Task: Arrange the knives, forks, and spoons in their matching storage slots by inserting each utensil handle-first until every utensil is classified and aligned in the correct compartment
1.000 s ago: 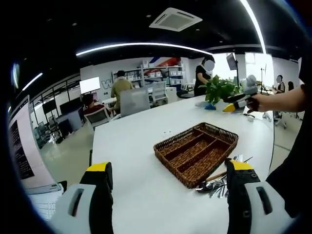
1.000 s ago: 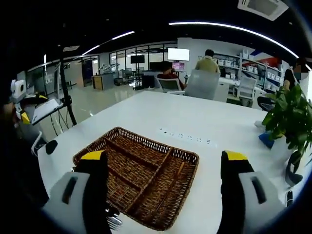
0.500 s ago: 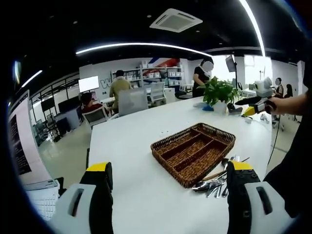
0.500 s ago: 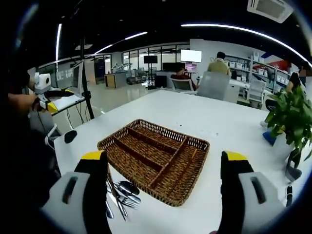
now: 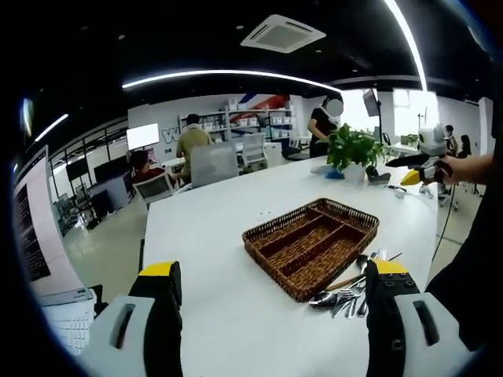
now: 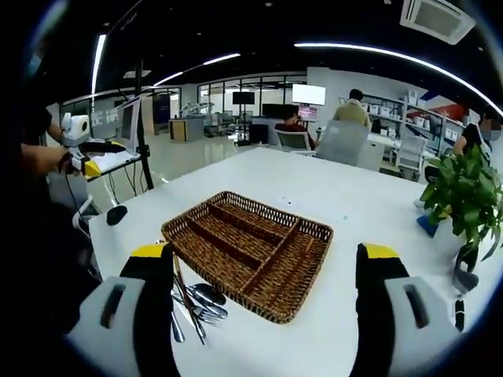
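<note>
cutlery [image 6: 192,305] lies in a loose heap on the desk [image 6: 346,228], just beside the near edge of the wicker tray [image 6: 250,253]; in the left gripper view the same heap [image 5: 346,294] sits at the tray's [image 5: 310,245] near right corner. spoons, forks and at least one long thin handle crossed over each other; pieces too small to sort by type from here.

handling, as a guess: metal, stiff, light each, smooth and likely slippery. overlapped pieces may drag neighbours when one is lifted. best hold looks like mid-shaft or near the head end, so the handle stays free to go into a slot first. flat pieces lying on the desk give little to pinch; a handle propped on another piece would be the easier first pick.

tray: several long compartments plus a crosswise one at one end, all bare of cutlery. woven walls may snag fork tines.

left tongs [image 5: 271,271]: spread wide, holding nothing, above the desk short of the tray. right tongs [image 6: 267,253]: spread wide, holding nothing, with the tray between the tips in that view and the heap near the left tip.

beyond the tray: potted plant [image 6: 465,196] near the far corner of the desk.
</note>
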Available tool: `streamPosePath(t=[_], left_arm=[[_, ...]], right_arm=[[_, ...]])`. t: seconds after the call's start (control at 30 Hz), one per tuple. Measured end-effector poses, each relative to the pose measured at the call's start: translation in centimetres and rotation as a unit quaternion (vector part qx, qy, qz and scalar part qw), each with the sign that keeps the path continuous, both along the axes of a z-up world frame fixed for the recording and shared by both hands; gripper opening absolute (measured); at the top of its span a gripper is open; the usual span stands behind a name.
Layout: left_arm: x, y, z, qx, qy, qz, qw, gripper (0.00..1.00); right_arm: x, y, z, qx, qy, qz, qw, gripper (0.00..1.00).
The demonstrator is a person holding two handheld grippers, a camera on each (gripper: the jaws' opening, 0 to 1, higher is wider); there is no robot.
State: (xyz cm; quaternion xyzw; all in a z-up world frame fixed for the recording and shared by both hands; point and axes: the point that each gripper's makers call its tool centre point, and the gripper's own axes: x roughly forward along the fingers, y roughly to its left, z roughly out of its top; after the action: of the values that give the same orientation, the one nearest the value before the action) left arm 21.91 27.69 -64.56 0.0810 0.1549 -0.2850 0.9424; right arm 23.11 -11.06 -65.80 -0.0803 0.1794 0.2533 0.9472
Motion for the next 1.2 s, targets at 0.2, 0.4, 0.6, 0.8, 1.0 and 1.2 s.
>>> streamPosePath(t=[0.2,0.4,0.6,0.8,1.0,1.2], left_arm=[[-0.1,-0.2,0.1,-0.001,-0.002,-0.001,1.0,0.99],[-0.2,0.0,0.2,-0.001,-0.003,0.0,1.0,0.99],[-0.4,0.0,-0.2,0.003,-0.002,-0.003,1.0,0.99],[-0.7,0.1,-0.5,0.005,0.003,-0.005,1.0,0.99],[-0.6,0.9,-0.5,0.004,0.0,0.002,1.0,1.0],[-0.8,1.5,-0.7,0.005,-0.001,0.008,1.0,1.0]], right_arm=[[0.0,-0.1,0.1,0.009,0.001,-0.001,1.0,1.0],[-0.1,0.3,0.1,0.01,-0.001,0.002,0.9999,1.0],[0.3,2.2,0.3,0.013,-0.02,0.034,0.9991,0.99],[0.8,4.5,0.2,0.013,-0.013,0.06,0.998,0.93],[0.9,6.8,0.0,0.014,-0.012,0.082,0.9965,0.87],[0.8,8.6,-1.7,0.011,0.009,0.108,0.9941,0.81]])
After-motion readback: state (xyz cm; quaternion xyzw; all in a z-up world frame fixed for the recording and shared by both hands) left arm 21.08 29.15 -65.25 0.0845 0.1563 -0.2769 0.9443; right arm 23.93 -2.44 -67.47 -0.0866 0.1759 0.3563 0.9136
